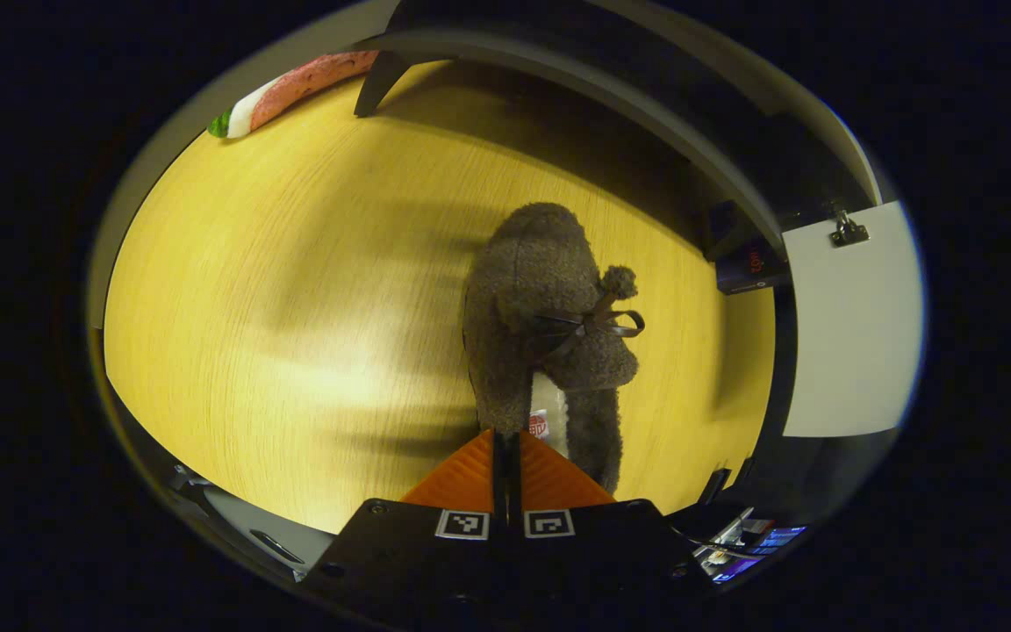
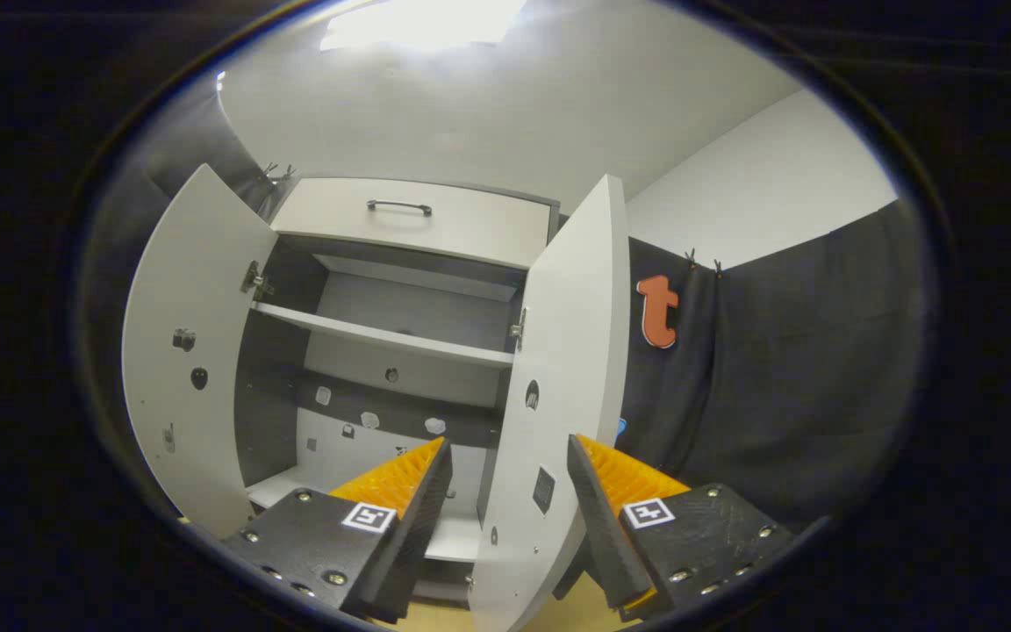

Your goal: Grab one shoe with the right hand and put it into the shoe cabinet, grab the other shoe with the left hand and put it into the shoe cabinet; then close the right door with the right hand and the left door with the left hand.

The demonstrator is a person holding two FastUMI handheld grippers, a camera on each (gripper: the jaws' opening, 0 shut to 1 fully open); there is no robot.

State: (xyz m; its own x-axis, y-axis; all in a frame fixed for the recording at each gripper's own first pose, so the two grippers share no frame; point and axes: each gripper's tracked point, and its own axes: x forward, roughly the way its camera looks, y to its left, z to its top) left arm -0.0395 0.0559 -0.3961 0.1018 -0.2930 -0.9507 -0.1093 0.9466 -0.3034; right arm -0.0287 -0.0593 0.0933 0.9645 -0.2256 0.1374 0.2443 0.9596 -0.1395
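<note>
Shoe cabinet (image 2: pixel 400 342) doors open, shelves bare, shoe (image 1: pixel 549 342) on floor (image 1: pixel 295 307)

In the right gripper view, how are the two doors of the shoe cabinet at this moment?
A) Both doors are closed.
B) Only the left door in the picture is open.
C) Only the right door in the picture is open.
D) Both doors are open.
D: the door at picture left and the door at picture right both swing outward, exposing the cabinet's shelf.

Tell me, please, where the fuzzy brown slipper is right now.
In the left gripper view, the brown slipper lies on the wooden floor, just ahead of the left gripper.
</note>
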